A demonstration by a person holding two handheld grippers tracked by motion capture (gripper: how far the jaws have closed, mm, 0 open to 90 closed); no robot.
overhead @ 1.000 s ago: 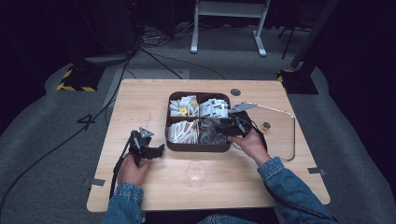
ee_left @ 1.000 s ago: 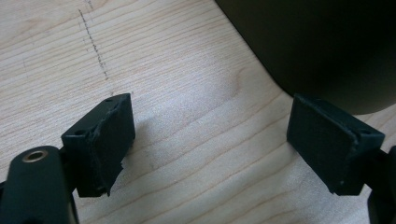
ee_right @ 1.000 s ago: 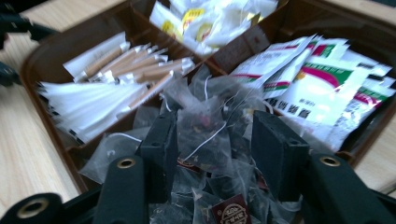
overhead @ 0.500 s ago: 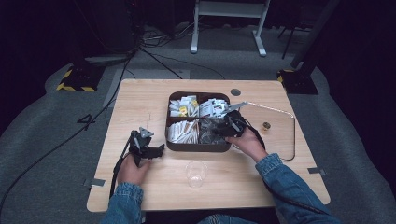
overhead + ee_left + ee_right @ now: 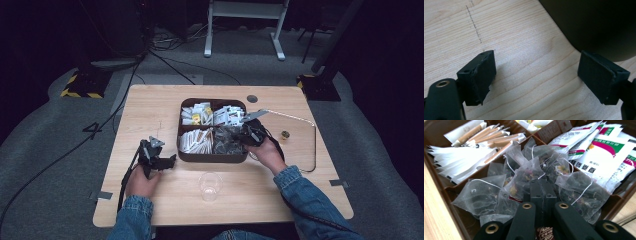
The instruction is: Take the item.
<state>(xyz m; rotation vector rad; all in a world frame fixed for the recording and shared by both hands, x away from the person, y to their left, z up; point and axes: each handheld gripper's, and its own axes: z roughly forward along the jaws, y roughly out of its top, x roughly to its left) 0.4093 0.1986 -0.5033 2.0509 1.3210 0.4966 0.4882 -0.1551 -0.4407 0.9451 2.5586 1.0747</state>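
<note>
From the high view, a person sits at a pale wooden desk (image 5: 150, 107) with a dark brown divided tray (image 5: 212, 156) in the middle. The right claw (image 5: 243, 137) dips into the tray's near right compartment, among the tea bags (image 5: 225, 140). The left claw (image 5: 167, 161) rests on the desk just left of the tray. A clear plastic cup (image 5: 210, 185) stands empty near the desk's front edge, between the two forearms.

In the left gripper view, the left claw (image 5: 536, 75) is released, its jaws wide apart with nothing between them. The pads (image 5: 484, 75) are matte black with a rough face. Below lies bare wood with a fine grain, and the tray's smooth rounded corner (image 5: 599, 25) sits just beyond.

In the right gripper view, the right claw (image 5: 541, 188) is clenched, jaws pressed together in the heap of tea bags (image 5: 524, 177). It seems to pinch a fold of one bag, though I cannot tell whether it truly holds. The bags are sheer mesh pyramids, limp and crinkled, with white strings and dried petals inside. Paper stick sachets (image 5: 474, 140) fill the next compartment, and glossy printed packets (image 5: 604, 152) another.

The step looks like picking a single bag, probably for the cup. It would go best with a slow, straight lift, so that neighbouring strings slip free and the thin mesh does not tear.
</note>
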